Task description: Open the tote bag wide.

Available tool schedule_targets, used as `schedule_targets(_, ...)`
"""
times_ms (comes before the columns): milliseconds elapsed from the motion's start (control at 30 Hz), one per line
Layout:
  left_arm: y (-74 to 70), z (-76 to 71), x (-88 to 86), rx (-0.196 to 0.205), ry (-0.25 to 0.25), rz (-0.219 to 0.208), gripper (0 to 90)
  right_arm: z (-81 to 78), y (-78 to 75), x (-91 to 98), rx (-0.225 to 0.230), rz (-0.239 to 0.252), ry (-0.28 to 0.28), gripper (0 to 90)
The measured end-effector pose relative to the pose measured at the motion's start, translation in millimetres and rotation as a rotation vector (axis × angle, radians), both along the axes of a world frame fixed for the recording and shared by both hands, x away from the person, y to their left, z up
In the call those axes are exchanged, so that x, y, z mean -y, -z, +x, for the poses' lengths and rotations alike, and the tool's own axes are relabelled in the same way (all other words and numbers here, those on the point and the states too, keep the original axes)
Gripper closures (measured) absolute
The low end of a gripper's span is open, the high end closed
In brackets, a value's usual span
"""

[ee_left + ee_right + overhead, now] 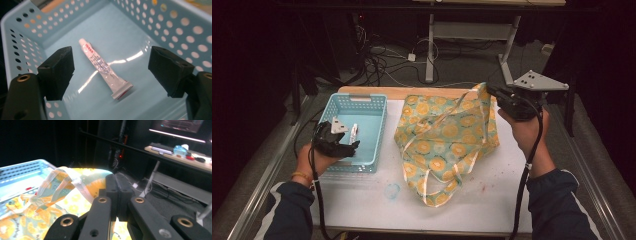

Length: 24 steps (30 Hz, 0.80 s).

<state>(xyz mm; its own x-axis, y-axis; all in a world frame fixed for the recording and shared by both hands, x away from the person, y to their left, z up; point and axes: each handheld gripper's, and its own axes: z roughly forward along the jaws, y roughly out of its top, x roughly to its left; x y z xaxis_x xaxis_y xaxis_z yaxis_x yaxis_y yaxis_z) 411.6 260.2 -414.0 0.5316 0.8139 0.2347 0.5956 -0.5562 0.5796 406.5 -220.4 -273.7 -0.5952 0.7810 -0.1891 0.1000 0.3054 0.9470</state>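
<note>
On the white table (pixel 492 200) in the high view, a pale blue perforated basket (pixel 370 145) sits at the left and a tote bag (pixel 447 135) printed with orange slices lies spread beside it to the right. The left gripper (pixel 346 148) hangs over the basket's near end, while the right gripper (pixel 498 93) is raised at the bag's far right corner, pulling the cloth up. In the left gripper view, a small white tube (pixel 103 67) lies flat on the basket floor, squarely between and just ahead of the widely parted jaws, which hold nothing. Its long axis runs diagonally, cap end nearest the camera and crimped end away, so the jaws stand roughly across its width; a short drop would likely bracket it. The left hand is plainly the nearer one. In the right gripper view, the jaws are pressed together on the bag's edge, with a handle strap (pixel 75 182) looping off to the left.
</note>
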Motion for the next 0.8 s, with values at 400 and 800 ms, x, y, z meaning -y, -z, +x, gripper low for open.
schedule_targets(400,10.3,55.0,3.2,-0.16,-0.078,0.036,22.6,2.0,9.7,-26.9,-0.029,-0.028,-0.07,90.0)
schedule_targets(800,39.3,89.6,-4.1,-0.364,-0.177,0.025,51.5,7.7,26.7,-36.2,-0.067,-0.032,-0.093,90.0)
